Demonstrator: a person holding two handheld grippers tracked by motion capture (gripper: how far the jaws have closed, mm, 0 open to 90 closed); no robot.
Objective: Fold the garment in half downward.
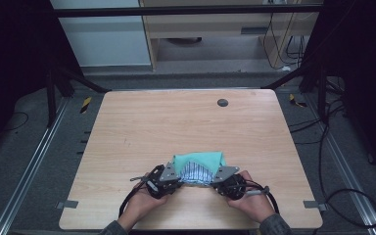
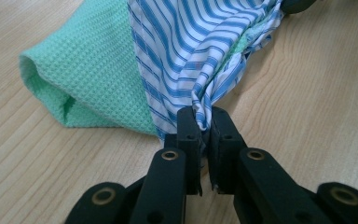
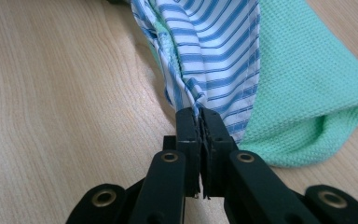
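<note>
A: Left tongs and right tongs are each clamped on a bunched corner of the striped cloth.

B: So it stretches left to right between them, low centre of the high view, on the counter?

A: Yes, green towel folded around it, beyond both hands, held low and level.

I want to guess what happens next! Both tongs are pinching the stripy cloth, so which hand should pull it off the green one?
Probably neither alone. The left tongs and right tongs each pinch a corner of the striped cloth, equally near the green cloth. Both together look best.
</note>
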